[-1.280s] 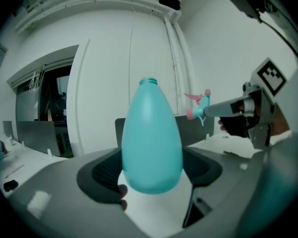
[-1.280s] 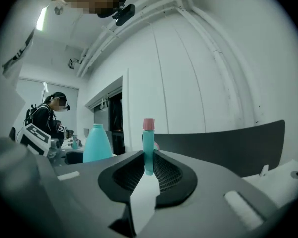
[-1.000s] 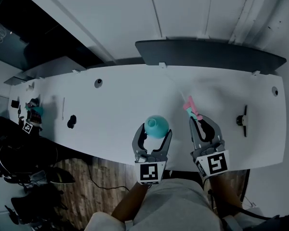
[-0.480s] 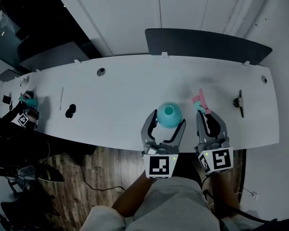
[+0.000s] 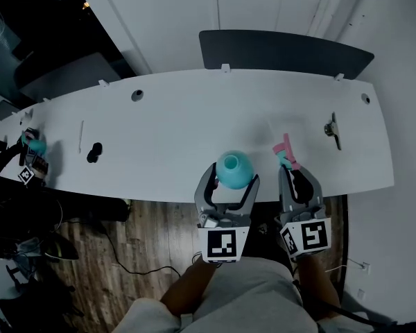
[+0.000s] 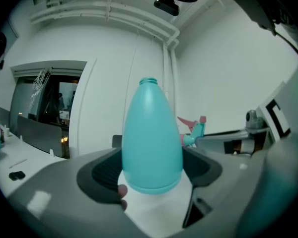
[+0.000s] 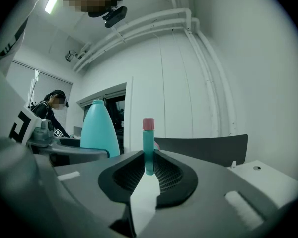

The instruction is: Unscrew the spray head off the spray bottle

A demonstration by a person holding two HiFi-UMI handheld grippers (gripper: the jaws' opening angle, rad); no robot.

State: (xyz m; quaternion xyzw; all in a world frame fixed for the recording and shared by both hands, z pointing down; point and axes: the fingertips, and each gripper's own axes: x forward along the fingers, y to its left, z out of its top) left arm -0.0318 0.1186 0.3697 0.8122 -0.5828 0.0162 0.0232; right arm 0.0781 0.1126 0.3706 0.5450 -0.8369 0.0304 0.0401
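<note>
A teal spray bottle (image 5: 234,168) stands upright with its neck open, and my left gripper (image 5: 230,180) is shut on its wide body above the white table's (image 5: 159,130) near edge. In the left gripper view the bottle (image 6: 151,138) fills the space between the pads. The pink and teal spray head (image 5: 286,151) is off the bottle, to its right, and my right gripper (image 5: 292,169) is shut on it. In the right gripper view the spray head (image 7: 148,145) stands upright between the pads, with the bottle (image 7: 97,130) to its left.
A dark chair (image 5: 284,50) stands behind the table. A black clamp-like part (image 5: 331,129) lies at the table's right, a small black object (image 5: 93,152) and a thin stick (image 5: 80,136) at its left. Another person (image 5: 28,151) works at the far left. Wood floor lies below the near edge.
Both grippers have drawn back from over the table to its near edge, carrying the bottle and the spray head. The two stay apart, side by side.
</note>
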